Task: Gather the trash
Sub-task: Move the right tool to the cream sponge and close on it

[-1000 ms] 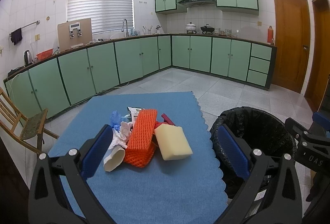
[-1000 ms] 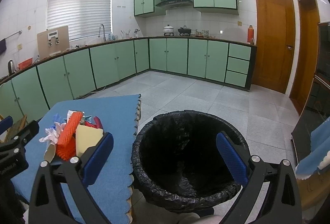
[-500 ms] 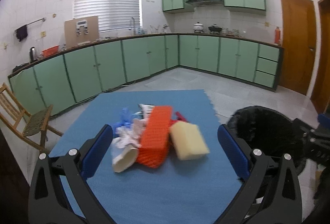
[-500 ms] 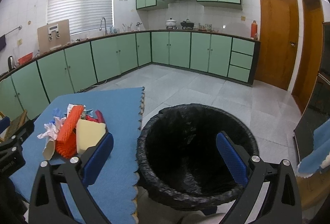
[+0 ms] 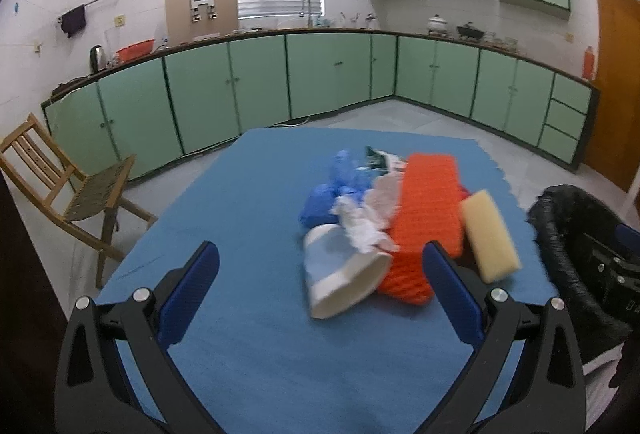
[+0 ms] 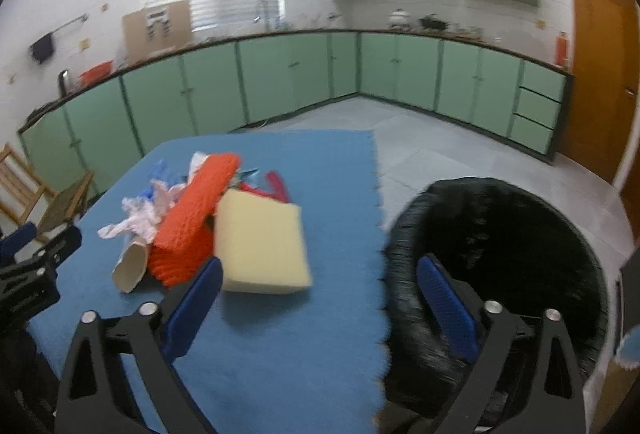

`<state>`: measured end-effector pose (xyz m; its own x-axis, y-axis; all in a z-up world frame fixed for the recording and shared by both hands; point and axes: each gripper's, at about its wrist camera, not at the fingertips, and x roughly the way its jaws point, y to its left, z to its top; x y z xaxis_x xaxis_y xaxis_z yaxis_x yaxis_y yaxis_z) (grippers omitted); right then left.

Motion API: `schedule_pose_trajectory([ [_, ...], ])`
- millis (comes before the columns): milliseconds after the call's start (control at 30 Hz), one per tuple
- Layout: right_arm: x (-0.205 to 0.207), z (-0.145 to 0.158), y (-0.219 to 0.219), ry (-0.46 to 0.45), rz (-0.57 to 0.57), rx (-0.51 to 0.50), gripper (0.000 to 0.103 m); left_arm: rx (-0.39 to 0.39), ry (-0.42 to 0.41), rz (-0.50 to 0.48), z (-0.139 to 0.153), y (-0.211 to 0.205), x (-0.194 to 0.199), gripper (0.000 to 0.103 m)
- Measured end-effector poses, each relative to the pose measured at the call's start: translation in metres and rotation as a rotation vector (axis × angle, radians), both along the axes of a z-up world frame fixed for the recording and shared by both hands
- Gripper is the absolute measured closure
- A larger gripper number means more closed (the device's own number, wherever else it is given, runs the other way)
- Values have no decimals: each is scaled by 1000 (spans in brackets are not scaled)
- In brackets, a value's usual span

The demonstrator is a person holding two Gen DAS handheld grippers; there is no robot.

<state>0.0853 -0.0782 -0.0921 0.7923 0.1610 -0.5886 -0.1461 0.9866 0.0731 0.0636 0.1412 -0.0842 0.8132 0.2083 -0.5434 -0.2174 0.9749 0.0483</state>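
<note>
A pile of trash lies on the blue mat (image 5: 240, 234): a tipped paper cup (image 5: 344, 278), crumpled white tissue (image 5: 368, 222), blue plastic (image 5: 332, 190), an orange foam net (image 5: 428, 210) and a yellow sponge (image 5: 490, 234). My left gripper (image 5: 320, 250) is open, just short of the cup, holding nothing. My right gripper (image 6: 320, 266) is wide, its jaws closing, with nothing between them; its left finger is near the sponge (image 6: 260, 242). The black-lined bin (image 6: 500, 234) stands to the right of the mat.
A wooden chair (image 5: 68, 190) stands left of the table. Green cabinets (image 5: 320, 74) run along the far walls, with a wooden door (image 6: 600, 74) at the right. Grey tiled floor (image 6: 440, 138) lies beyond the mat.
Both grippers have moved left and down toward the pile, which now looks larger. The bin has slid to the right in both views. Nothing has been picked up.
</note>
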Motion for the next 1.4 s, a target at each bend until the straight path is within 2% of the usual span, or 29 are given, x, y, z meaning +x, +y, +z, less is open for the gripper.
schedule_pose_trajectory([
  [67, 10, -5, 9, 14, 37, 10, 23, 14, 6, 14, -4, 5, 6, 5],
  [200, 24, -19, 29, 48, 75, 0, 27, 4, 18, 29, -11, 14, 17, 5],
  [267, 27, -25, 37, 61, 93, -8, 33, 4, 20, 30, -15, 17, 21, 5],
  [500, 37, -48, 56, 99, 133, -35, 37, 1, 35, 35, -20, 25, 24, 5],
  [600, 42, -57, 60, 118, 140, -55, 43, -4, 40, 35, -22, 26, 26, 5],
  [733, 42, -58, 61, 104, 138, -84, 48, -6, 41, 25, -24, 25, 27, 5],
  [933, 40, -53, 52, 97, 131, -64, 56, -14, 36, -8, -24, 15, 30, 5],
  [1000, 38, -50, 48, 88, 124, -64, 57, -20, 34, -28, -23, 10, 32, 11],
  [1067, 36, -45, 42, 72, 112, -61, 57, -33, 42, -52, -24, 5, 37, 23],
  [1200, 36, -39, 31, 63, 89, -58, 57, -59, 64, -81, -28, -3, 47, 30],
  [1300, 36, -38, 29, 62, 81, -60, 57, -53, 77, -107, -33, -10, 55, 40],
  [1400, 36, -36, 28, 59, 84, -59, 57, -59, 102, -136, -38, -14, 64, 57],
])
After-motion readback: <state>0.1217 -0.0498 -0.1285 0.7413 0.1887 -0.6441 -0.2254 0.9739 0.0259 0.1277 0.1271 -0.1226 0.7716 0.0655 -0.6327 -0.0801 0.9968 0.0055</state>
